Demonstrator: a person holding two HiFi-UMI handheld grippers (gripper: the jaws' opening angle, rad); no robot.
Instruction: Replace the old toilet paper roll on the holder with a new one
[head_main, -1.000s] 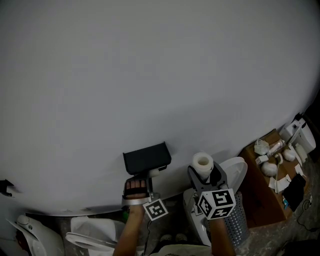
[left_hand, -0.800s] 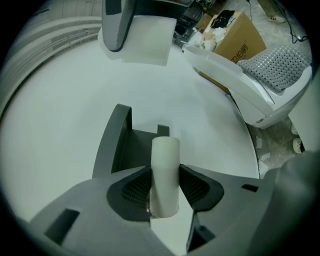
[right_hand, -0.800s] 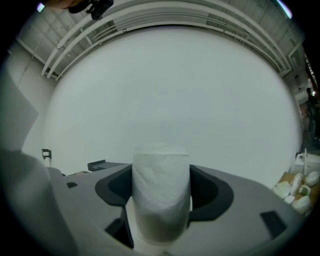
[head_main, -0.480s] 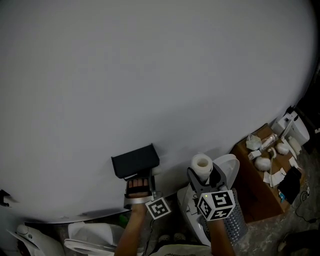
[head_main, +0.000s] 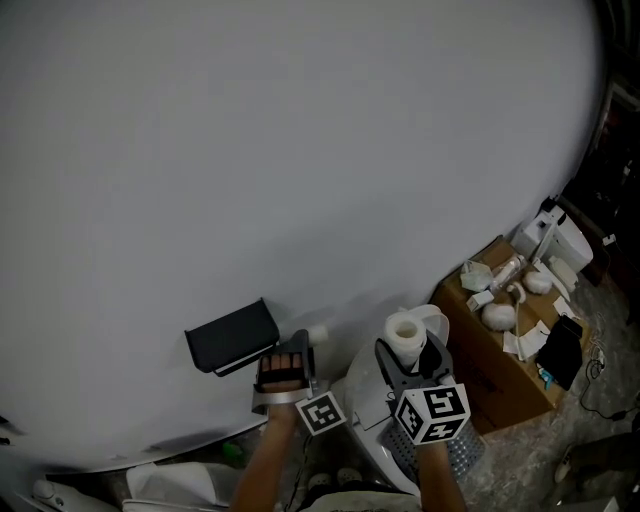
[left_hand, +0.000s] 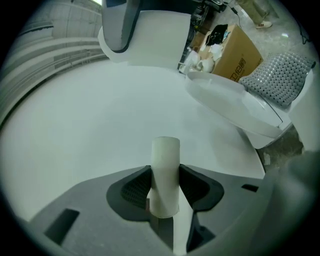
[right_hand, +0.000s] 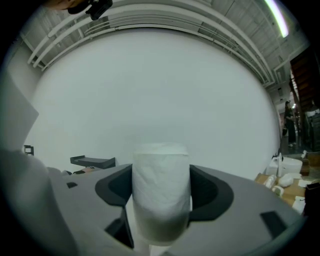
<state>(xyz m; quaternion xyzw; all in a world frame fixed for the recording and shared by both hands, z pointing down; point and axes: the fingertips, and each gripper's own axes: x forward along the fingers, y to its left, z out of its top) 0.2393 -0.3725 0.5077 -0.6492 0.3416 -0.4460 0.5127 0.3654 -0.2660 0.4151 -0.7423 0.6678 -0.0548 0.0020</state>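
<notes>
A black paper holder (head_main: 232, 337) is fixed to the white wall (head_main: 300, 150), and nothing hangs on it. Just right of it my left gripper (head_main: 290, 352) is shut on the old roll, a thin bare white tube (left_hand: 165, 175) that stands upright between the pads; its end (head_main: 318, 333) pokes out towards the wall. Further right my right gripper (head_main: 405, 358) is shut on a new, full white toilet paper roll (head_main: 405, 335). That roll (right_hand: 161, 195) fills the wide jaws in the right gripper view, where the holder (right_hand: 92, 161) shows small at the left.
A white toilet (head_main: 365, 390) with its lid (left_hand: 235, 100) stands below the grippers, and a perforated metal bin (head_main: 458, 455) beside it. A cardboard box (head_main: 500, 370) with white odds and ends on top sits at the right. More white fixtures (head_main: 180, 485) lie at the lower left.
My left gripper has drawn away from the holder to the right with the tube in it. The right gripper with the new roll has shifted right too, and the view has swung right.
</notes>
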